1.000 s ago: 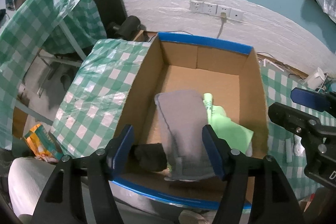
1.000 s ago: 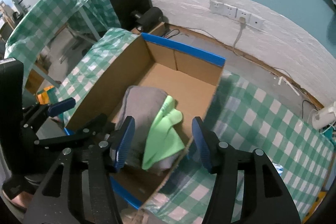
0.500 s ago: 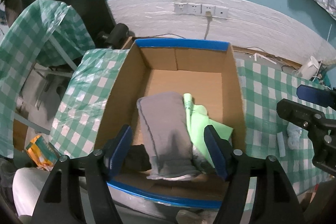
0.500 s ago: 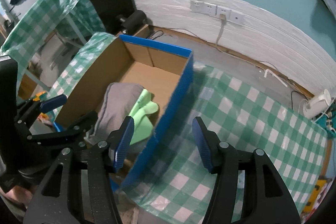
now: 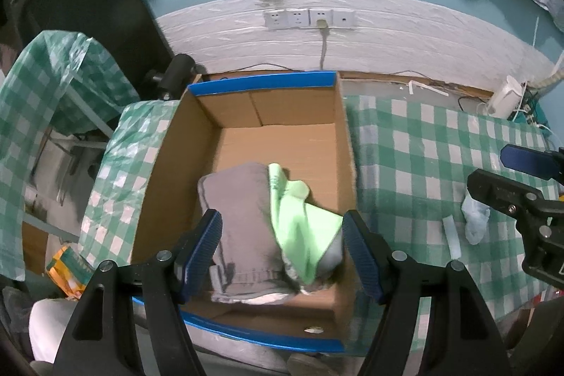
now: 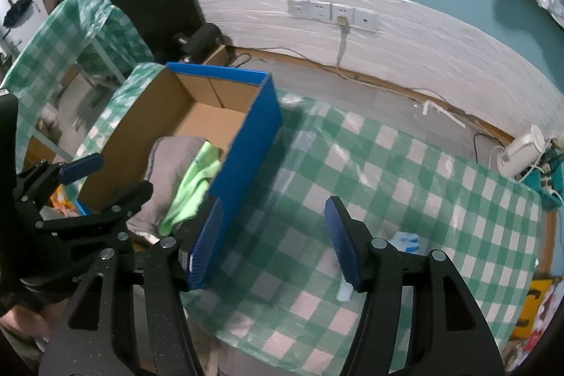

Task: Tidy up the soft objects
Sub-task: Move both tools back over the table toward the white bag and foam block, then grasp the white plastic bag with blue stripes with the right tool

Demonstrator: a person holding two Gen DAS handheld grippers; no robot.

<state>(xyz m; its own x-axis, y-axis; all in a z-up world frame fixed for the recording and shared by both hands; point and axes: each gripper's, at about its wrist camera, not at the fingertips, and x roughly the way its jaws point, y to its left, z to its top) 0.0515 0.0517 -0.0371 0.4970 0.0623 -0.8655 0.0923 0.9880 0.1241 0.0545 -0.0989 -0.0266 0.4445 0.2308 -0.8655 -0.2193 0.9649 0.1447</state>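
Each tool, left (image 5: 282, 252) and right (image 6: 275, 240), is a black frame with silver screws and two ribbed blue fingers (image 5: 204, 244).

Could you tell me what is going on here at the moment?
A person with a handheld gripper in each hand is sorting soft items into a cardboard box on a checked table. A grey cloth and a green cloth already lie inside. Both the left gripper and right gripper are open and empty. A pale blue sock lies outside on the tablecloth.
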